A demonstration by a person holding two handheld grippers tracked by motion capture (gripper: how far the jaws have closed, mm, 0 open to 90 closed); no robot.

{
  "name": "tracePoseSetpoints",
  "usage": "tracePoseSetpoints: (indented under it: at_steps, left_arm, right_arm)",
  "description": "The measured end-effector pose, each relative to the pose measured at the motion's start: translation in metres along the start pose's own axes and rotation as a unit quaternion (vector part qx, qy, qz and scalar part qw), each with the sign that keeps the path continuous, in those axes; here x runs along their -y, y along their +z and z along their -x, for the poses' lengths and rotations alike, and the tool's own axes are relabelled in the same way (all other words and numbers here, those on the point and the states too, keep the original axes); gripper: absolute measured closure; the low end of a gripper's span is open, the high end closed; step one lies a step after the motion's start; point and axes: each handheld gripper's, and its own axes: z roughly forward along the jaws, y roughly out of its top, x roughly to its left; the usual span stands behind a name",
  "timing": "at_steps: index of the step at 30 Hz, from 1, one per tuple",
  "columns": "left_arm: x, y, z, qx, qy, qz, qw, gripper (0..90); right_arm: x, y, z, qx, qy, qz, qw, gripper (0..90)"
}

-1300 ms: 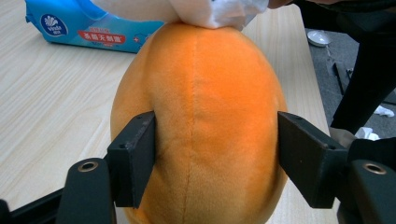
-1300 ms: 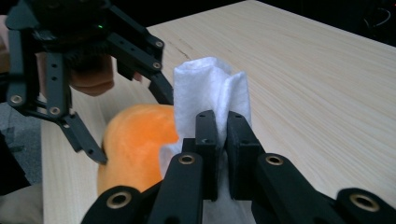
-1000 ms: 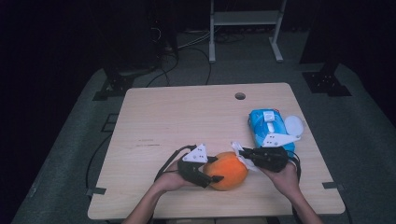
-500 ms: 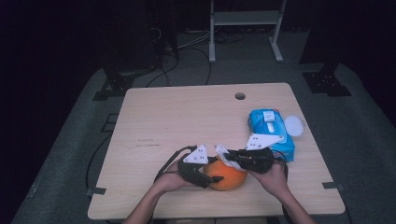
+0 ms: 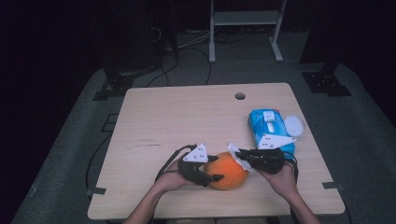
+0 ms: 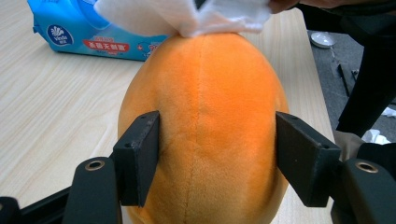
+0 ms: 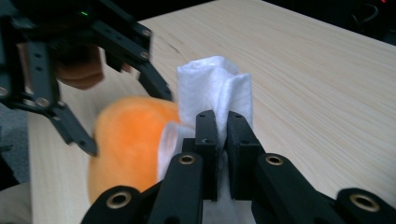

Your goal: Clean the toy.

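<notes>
One orange plush toy [image 5: 227, 171] lies on the worktop [image 5: 187, 121] near its front edge, between the two hands, and it is the object being worked on. Its long axis runs roughly across the worktop in the high view, from the left gripper [image 5: 201, 173] toward the right gripper [image 5: 239, 157]. In the left gripper view the toy [image 6: 205, 126] sits squarely between the two jaws, which press against its flanks on either side and hold it; its seam runs straight away from that camera toward the far end. At that far end a white wipe [image 6: 187, 16] rests on the plush surface, touching it. In the right gripper view the jaws stand closed together on the folded wipe [image 7: 215, 95], which rises above them, and the orange toy [image 7: 128, 140] lies just beside and to the left of them, slightly blurred. The coming move therefore appears to turn on the wipe being at the toy's right-hand end, with the right gripper the nearer one to any unwiped surface and the left gripper acting as a clamp. A blue pack of wet wipes [image 5: 270, 128] lies behind the right hand [image 5: 282, 179], near but apart from the toy, with a small white round lid [image 5: 293, 125] just beside its right edge. Nothing stands between wipe and toy; the left gripper's own jaws cover part of the toy's flanks and would likely obstruct wiping there.
</notes>
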Motion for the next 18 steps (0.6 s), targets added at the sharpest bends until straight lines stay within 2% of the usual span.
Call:
tracePoseSetpoints:
  at_steps: [5, 6, 9, 13, 14, 16, 18]
  left_arm:
    - [-0.001, 0.001, 0.0, -0.004, -0.001, 0.001, 1.0, 34.3]
    - [0.0, 0.001, 0.0, -0.005, -0.003, 0.0, 1.0, 34.3]
    - [0.0, 0.0, 0.0, -0.006, -0.003, 0.001, 1.0, 34.4]
    - [0.0, 0.0, 0.001, -0.004, 0.0, 0.001, 1.0, 34.5]
    - [0.0, 0.0, 0.001, -0.003, 0.002, -0.001, 1.0, 34.5]
    - [0.0, 0.0, 0.001, -0.003, 0.0, 0.001, 1.0, 34.4]
    - [0.001, 0.0, 0.002, -0.001, -0.001, 0.003, 1.0, 34.4]
  right_arm:
    - [-0.01, 0.008, -0.013, -0.021, -0.016, 0.005, 0.9997, 83.7]
    - [-0.015, 0.013, -0.018, -0.027, -0.026, 0.004, 0.9993, 83.6]
    - [-0.018, 0.017, -0.02, -0.025, -0.034, -0.001, 0.9991, 83.6]
    - [-0.016, 0.016, -0.013, -0.019, -0.024, -0.005, 0.9995, 83.6]
    - [-0.012, 0.013, -0.007, -0.015, -0.012, -0.007, 0.9998, 83.6]
    - [-0.011, 0.012, -0.005, -0.012, -0.011, -0.008, 0.9998, 83.6]
    - [-0.004, 0.008, 0.004, -0.002, 0.002, -0.01, 0.9999, 83.6]
